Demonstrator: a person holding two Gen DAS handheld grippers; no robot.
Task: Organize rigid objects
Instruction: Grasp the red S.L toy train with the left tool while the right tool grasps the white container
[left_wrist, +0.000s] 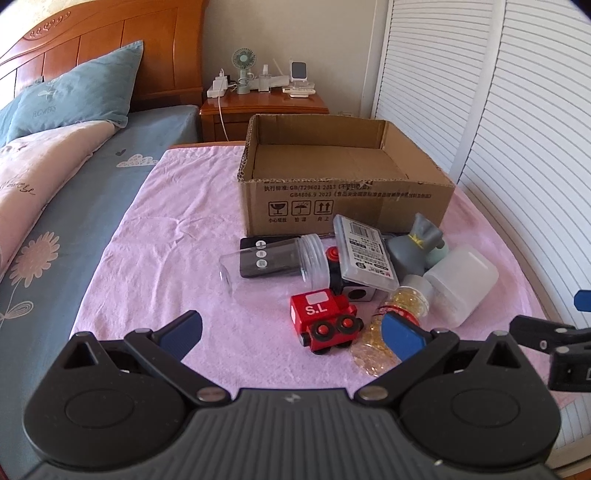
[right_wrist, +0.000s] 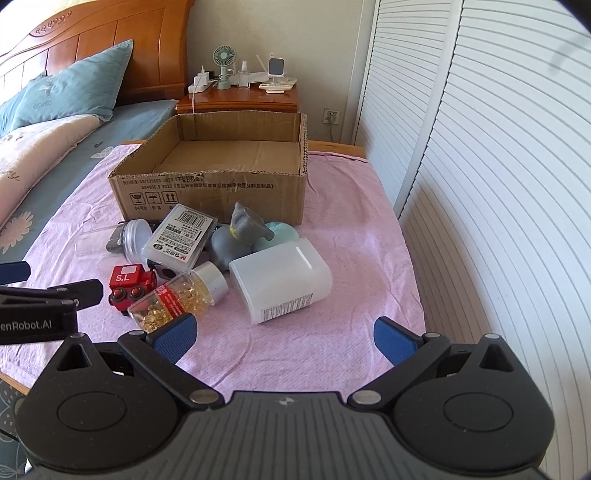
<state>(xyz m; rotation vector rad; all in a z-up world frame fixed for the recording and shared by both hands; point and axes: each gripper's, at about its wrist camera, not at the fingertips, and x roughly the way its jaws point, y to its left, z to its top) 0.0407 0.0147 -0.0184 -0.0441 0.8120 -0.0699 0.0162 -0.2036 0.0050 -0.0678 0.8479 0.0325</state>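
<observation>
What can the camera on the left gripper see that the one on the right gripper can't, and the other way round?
Only the left wrist view shows the black remote control inside the clear plastic jar clearly. Only the right wrist view shows the white wall socket and the printed label on the white plastic bottle. Both show the open cardboard box, the red toy train, the capsule bottle and the pink cloth, with both grippers open.
</observation>
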